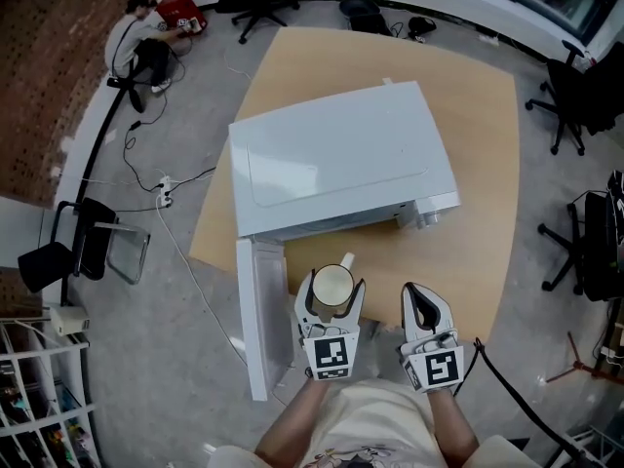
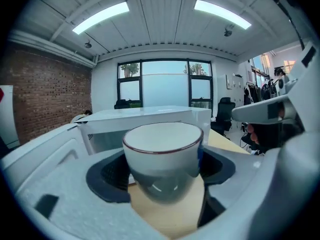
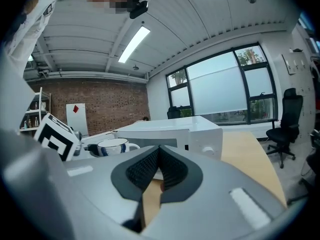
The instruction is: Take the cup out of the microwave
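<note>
The white microwave (image 1: 341,159) sits on the wooden table (image 1: 478,164) with its door (image 1: 258,315) swung open to the left. A white cup (image 1: 331,291) with a dark rim line and blue marks is held upright outside the microwave, just in front of its opening. My left gripper (image 1: 331,283) is shut on the cup (image 2: 162,159), with pads pressing on both sides. To its right, my right gripper (image 1: 429,310) is shut with nothing in it, its pads meeting (image 3: 159,171). The right gripper view shows the cup (image 3: 112,146) at the left and the microwave (image 3: 170,131) ahead.
Bare table lies right of the microwave and under the grippers. Office chairs (image 1: 570,96) stand around the table. A person (image 1: 141,42) sits on the floor at the far left beside cables (image 1: 161,188). A shelf (image 1: 39,398) stands at the lower left.
</note>
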A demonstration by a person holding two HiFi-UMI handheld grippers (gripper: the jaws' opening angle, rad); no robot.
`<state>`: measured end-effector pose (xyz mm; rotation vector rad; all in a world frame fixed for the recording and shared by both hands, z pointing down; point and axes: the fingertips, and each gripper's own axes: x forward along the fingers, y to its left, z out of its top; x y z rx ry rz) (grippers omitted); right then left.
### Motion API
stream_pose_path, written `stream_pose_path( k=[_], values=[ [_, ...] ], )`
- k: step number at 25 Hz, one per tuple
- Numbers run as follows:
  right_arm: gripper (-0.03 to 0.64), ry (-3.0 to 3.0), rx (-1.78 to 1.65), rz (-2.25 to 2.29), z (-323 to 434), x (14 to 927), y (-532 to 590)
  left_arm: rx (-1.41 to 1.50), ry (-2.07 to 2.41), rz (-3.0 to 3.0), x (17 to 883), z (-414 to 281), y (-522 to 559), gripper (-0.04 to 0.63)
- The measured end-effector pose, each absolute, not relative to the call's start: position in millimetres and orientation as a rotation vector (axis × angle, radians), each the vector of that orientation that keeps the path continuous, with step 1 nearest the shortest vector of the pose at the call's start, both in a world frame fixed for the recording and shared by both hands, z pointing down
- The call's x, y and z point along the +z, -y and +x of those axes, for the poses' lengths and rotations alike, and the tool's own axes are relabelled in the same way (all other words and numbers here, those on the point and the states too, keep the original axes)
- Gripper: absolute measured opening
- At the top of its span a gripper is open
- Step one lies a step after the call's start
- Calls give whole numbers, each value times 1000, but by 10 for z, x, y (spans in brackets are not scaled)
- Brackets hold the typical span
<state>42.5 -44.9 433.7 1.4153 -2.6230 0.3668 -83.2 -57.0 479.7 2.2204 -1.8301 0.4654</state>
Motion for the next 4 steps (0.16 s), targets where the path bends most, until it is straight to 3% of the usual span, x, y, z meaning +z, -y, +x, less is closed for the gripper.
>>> stream_pose_path(
  k=[4],
  values=[
    [5,2641,343,1409,419,4211,448,429,1839,2176,4529,-822,188,393]
  ],
)
